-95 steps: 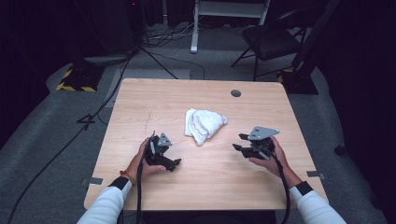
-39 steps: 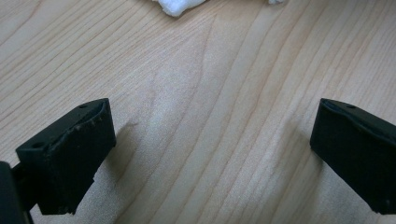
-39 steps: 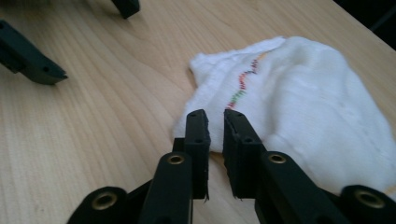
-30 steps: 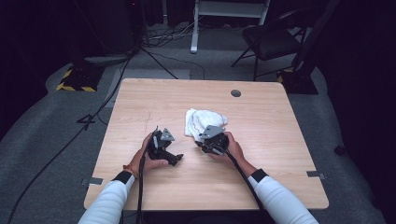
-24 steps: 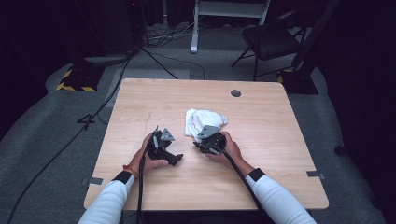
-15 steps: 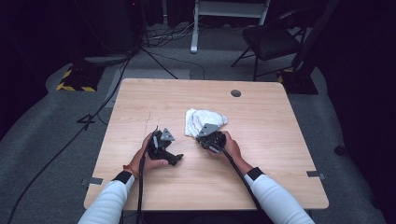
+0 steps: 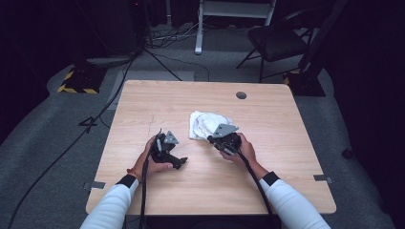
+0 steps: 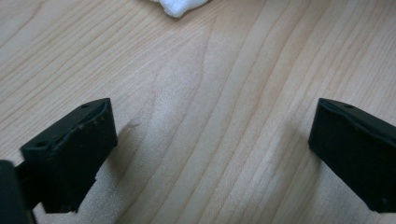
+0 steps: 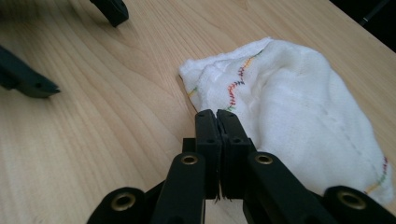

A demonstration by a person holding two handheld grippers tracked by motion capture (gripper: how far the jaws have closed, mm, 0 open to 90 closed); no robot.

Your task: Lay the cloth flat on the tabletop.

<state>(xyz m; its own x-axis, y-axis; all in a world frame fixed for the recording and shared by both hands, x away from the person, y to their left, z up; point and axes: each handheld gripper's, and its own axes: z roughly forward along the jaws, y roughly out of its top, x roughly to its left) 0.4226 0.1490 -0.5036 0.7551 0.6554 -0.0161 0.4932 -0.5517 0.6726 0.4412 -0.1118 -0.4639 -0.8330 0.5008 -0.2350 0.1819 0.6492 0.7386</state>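
Wooden table (image 7: 267,167), white cloth (image 9: 299,98), right tongs (image 9: 217,116) closed

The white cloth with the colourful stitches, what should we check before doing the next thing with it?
1. White cloth with coloured stitching lies flat on the light wooden table: ok.
2. Right gripper at the cloth's edge: ok.
3. Right gripper really pinching cloth: cannot tell; its jaws are pressed together, but no fabric shows between them.
4. Left gripper open and ready: ok.
5. Left gripper clear of the cloth: ok, bare wood between its jaws.
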